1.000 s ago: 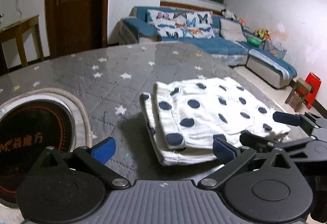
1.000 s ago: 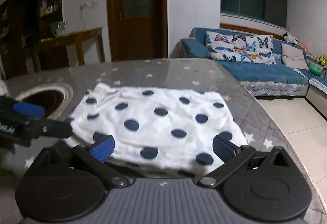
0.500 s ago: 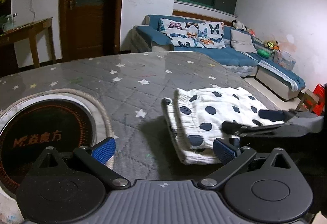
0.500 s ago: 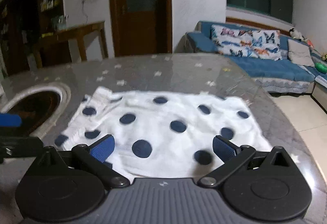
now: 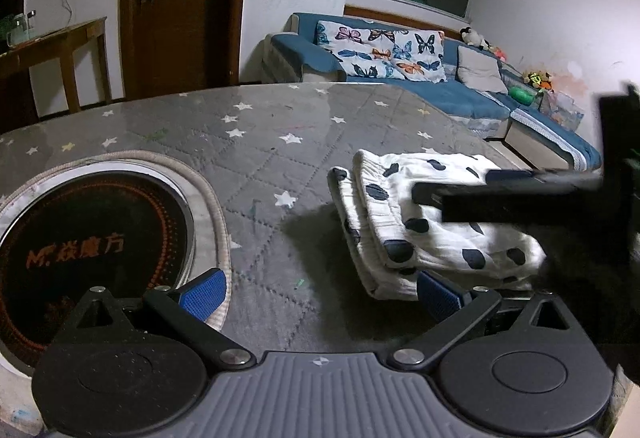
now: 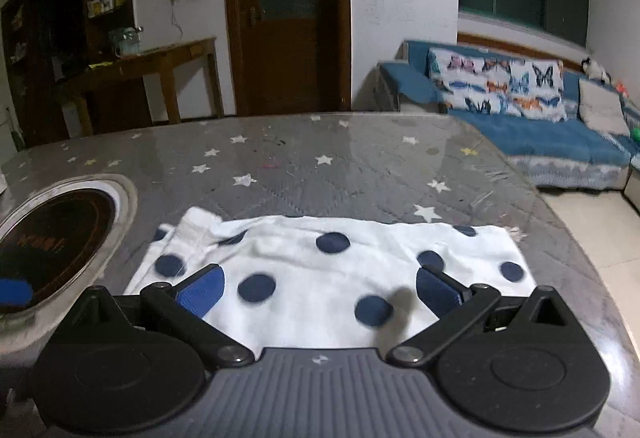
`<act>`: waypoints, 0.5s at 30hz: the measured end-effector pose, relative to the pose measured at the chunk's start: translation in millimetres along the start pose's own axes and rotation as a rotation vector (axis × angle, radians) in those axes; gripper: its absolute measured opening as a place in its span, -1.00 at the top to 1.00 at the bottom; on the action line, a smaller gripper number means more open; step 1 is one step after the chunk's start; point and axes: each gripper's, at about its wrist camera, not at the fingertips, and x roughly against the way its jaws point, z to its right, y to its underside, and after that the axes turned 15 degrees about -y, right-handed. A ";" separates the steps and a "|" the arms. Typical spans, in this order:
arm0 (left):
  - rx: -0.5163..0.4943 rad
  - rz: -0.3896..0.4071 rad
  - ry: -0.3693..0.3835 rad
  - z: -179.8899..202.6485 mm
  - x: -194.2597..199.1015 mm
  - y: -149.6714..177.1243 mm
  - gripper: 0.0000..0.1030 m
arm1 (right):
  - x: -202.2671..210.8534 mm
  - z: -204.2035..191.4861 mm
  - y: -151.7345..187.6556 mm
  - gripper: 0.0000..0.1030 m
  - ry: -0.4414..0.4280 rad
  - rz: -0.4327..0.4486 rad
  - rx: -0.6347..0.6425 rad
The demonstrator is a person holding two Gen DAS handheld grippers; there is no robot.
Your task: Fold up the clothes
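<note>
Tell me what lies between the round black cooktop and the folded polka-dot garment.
Only bare star-patterned table cover lies between the cooktop and the garment; the left wrist view shows it best.

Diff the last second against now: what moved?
Both grippers pulled back from the folded polka-dot garment. The left gripper backed off over the table, so the garment looks farther away; the right gripper withdrew toward the near edge and lifted. Both were open, gripping nothing, and remain so. The garment stayed folded in place; the round inset is unchanged.
</note>
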 end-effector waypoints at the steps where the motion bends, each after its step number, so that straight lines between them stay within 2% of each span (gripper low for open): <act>1: -0.003 -0.001 0.002 0.3 -0.4 0.2 -1.00 | -6.7 2.5 -2.4 -1.00 -0.004 -0.015 -0.016; 3: -0.005 -0.006 0.007 0.3 -1.6 0.5 -1.00 | -18.5 6.8 -3.5 -1.00 -0.015 -0.046 -0.046; 6: -0.008 -0.014 0.014 0.8 -2.7 1.1 -1.00 | -20.7 7.8 -1.7 -1.00 -0.024 -0.046 -0.058; 9: -0.013 -0.020 0.017 3.2 -2.0 2.3 -1.00 | -8.0 7.3 -0.8 -1.00 -0.035 -0.029 -0.057; 15: -0.032 -0.022 0.022 10.0 1.8 6.1 -1.00 | 26.8 -6.0 12.2 -1.00 -0.002 0.002 -0.002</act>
